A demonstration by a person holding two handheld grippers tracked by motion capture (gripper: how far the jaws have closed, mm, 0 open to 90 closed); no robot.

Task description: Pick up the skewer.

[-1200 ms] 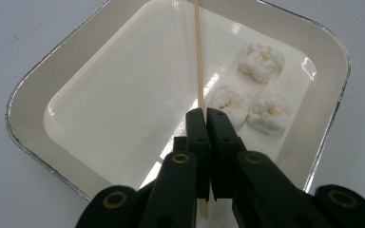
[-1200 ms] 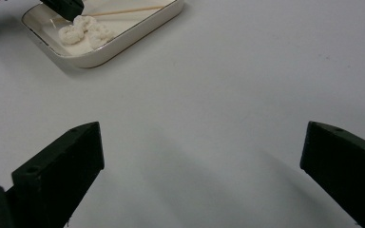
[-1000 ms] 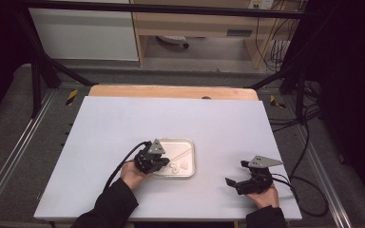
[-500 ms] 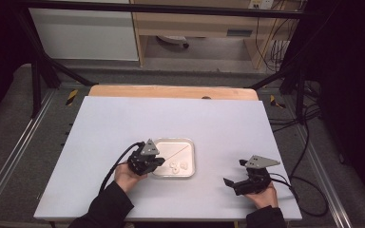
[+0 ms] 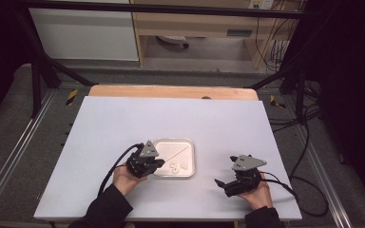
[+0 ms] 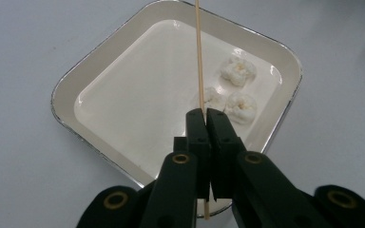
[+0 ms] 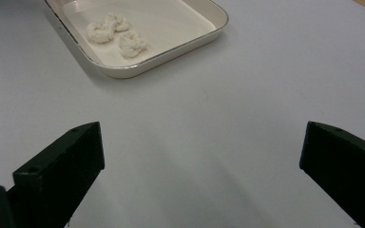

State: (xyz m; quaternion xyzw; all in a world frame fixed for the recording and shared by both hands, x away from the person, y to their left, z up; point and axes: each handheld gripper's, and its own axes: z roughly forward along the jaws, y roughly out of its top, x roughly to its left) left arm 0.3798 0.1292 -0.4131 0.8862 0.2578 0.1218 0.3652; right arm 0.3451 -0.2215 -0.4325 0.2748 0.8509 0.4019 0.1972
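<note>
A white square tray sits on the table's near middle, with three white puffy pieces in one corner. My left gripper is at the tray's left edge, shut on a thin wooden skewer that slants across the tray above the pieces. To the tray's right, my right gripper hovers low over bare table, jaws wide apart with nothing between them.
The white tabletop has a wooden strip along its far edge. Cables hang off the right side, and a black frame with shelving stands behind the table.
The left gripper has drawn slightly back toward the near left with the skewer. The right gripper has barely shifted.
</note>
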